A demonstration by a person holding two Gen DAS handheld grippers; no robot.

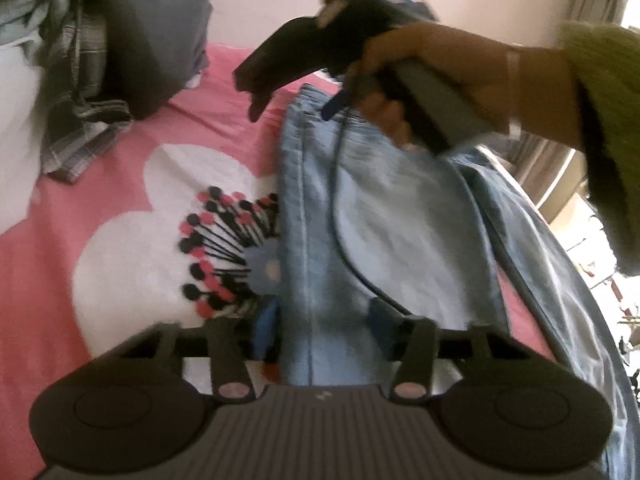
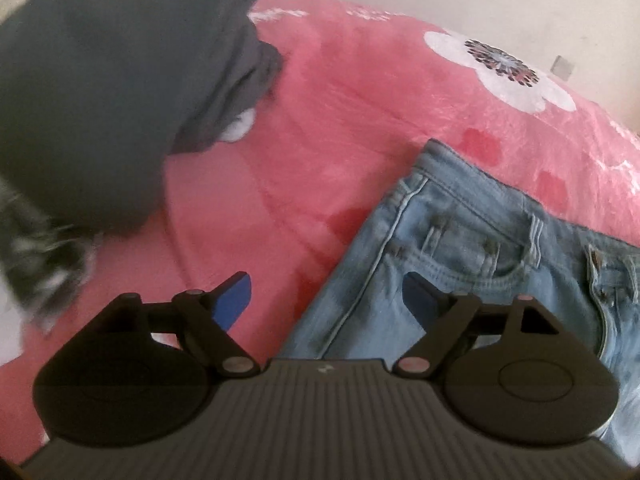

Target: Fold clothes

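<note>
Light blue jeans (image 2: 472, 248) lie flat on a pink flowered bedspread (image 2: 360, 92), with 2 grippers over them.

The left wrist view shows the left gripper (image 1: 324, 328) with its jaws partly closed around a jeans leg; whether the pads press it I cannot tell. Only this view shows the person's hand (image 1: 440, 76), in a green sleeve (image 1: 600, 100), carrying the right gripper (image 2: 328, 300). The right wrist view alone shows that gripper's jaws spread wide and empty over the waistband edge, near a dark grey clothes pile (image 2: 100, 100).
</note>
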